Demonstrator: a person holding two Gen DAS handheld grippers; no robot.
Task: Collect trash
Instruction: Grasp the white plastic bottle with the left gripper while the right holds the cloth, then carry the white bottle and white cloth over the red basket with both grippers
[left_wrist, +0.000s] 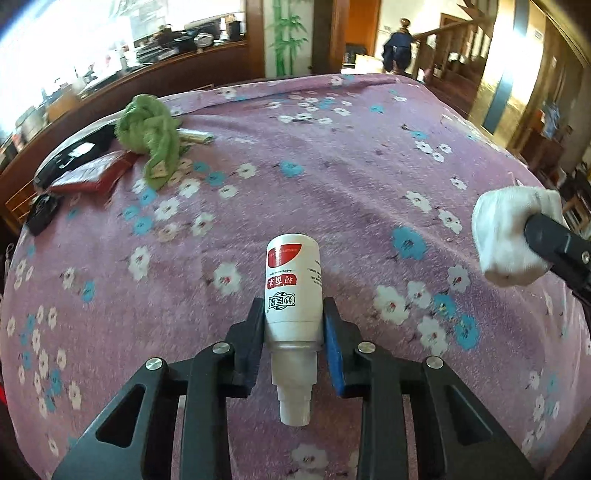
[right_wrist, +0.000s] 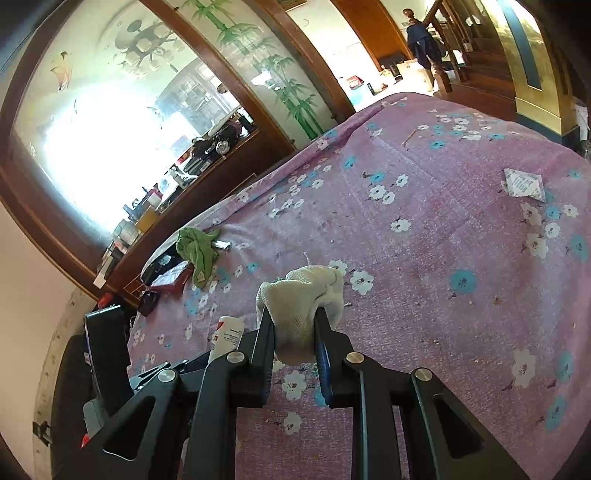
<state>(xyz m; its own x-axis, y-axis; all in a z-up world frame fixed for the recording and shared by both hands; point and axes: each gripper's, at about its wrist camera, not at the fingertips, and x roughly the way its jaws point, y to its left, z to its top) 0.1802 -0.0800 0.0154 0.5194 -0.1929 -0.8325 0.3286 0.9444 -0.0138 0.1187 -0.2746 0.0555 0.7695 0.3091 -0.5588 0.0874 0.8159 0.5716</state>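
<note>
While a floral purple blanket (left_wrist: 351, 177) fills most of the left wrist view, the left gripper (left_wrist: 294, 325) sits at lower centre with its jaws narrowed around a small white bottle (left_wrist: 293, 291), pads against both sides of the body just above the neck. The bottle lies lengthways between the fingers, its nozzle toward the camera, apparently so the grip falls on the widest, firmest part. At the right edge a wad of white cloth (left_wrist: 513, 236) is pinched in the right gripper's black fingers. At upper left lie a crumpled green cloth (left_wrist: 151, 133), a red wallet (left_wrist: 92, 173) and dark items, out of the way of the pick.

From the right wrist view, the right gripper (right_wrist: 293, 332) is clamped tight on the same white cloth (right_wrist: 303, 306) at frame centre, held clear above the blanket, seemingly parked while the other hand works. The bottle (right_wrist: 227, 336) shows just left of it, partly hidden by the fingers. A small white sachet (right_wrist: 522, 184) rests flat on the blanket at upper right, well apart, and looks like a piece yet to be collected. No bin is visible in either view.
</note>
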